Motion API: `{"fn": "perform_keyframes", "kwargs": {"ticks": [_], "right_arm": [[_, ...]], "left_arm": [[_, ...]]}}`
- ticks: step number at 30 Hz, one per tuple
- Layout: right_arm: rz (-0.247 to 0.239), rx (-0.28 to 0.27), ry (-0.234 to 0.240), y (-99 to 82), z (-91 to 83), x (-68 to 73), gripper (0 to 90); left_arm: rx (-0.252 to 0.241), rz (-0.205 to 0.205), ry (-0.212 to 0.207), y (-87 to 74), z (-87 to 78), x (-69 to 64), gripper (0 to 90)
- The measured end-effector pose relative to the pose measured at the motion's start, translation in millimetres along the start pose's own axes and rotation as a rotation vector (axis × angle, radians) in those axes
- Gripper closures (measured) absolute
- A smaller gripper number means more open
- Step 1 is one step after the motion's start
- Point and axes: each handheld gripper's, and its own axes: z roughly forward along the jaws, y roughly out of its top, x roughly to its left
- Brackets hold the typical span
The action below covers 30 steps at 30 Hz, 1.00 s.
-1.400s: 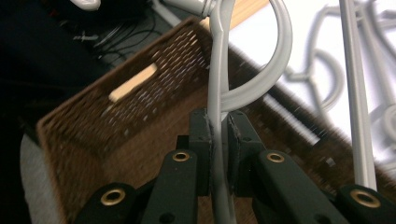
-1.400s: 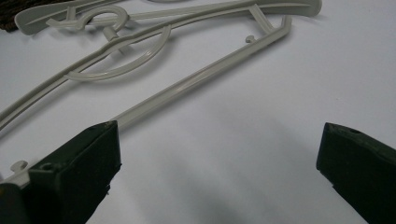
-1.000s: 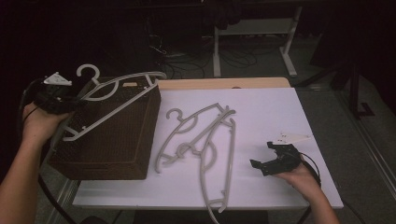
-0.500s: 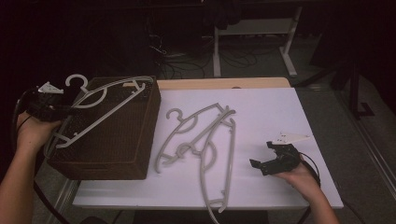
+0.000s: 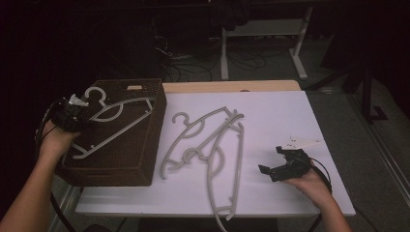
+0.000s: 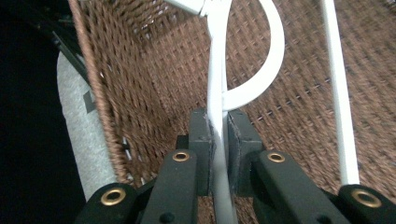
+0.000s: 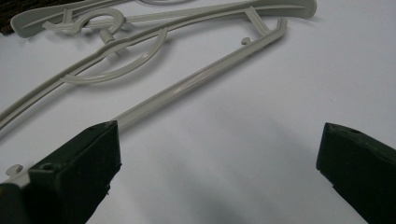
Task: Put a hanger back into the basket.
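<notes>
One hanger [image 5: 113, 126] clamped in left gripper [image 5: 67, 115], held over wicker basket [image 5: 140, 159] at nine o'clock on counter [image 5: 280, 116]. Right gripper [image 5: 280, 166] wide, unladen, at four o'clock. Two hangers [image 5: 212, 145] loose at centre. Best lowered level, hook kept inside rim, grip released only once bedded flat.

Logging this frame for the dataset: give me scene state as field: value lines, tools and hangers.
left tool: shut on held hanger
held hanger: lying across the top of the wicker basket, hook toward the far side
right tool: open, nothing between the jaws, resting on the white table
loose hangers: a pile on the table, between basket and right tool
basket: at the table's left edge
</notes>
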Motion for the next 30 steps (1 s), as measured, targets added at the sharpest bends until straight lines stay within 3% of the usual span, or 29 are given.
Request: {"fn": "perform_keyframes", "kwargs": {"ticks": [3, 5, 6, 11, 16, 23, 30], "right_arm": [[0.000, -0.001, 0.001, 0.0, -0.2, -0.3, 0.0], [-0.001, -0.001, 0.002, 0.1, -0.2, -0.3, 0.0], [-0.001, -0.002, 0.002, 0.2, -0.1, -0.2, 0.0], [-0.001, -0.002, 0.003, 1.0, 0.1, 0.4, 0.0], [0.001, -0.010, 0.007, 2.8, -0.5, 1.0, 0.0], [-0.001, -0.009, 0.007, 3.6, -0.9, 0.8, 0.0], [-0.008, -0.011, 0.013, 5.4, -0.1, -0.7, 0.0]], "left_arm": [[0.013, -0.010, -0.031, -5.6, 6.4, 0.0, 80.1], [0.032, -0.011, -0.021, -7.1, 8.1, -1.0, 72.9], [0.017, -0.013, -0.026, -7.3, 6.7, -0.9, 66.4], [-0.037, -0.032, -0.057, -5.9, -0.4, 1.5, 53.1], [-0.115, -0.068, -0.133, 0.0, -9.9, 2.1, 41.6], [-0.237, -0.104, -0.277, 12.9, -23.0, -7.1, 28.7], [-0.300, -0.118, -0.379, 27.8, -30.8, -23.2, 19.4]]}}
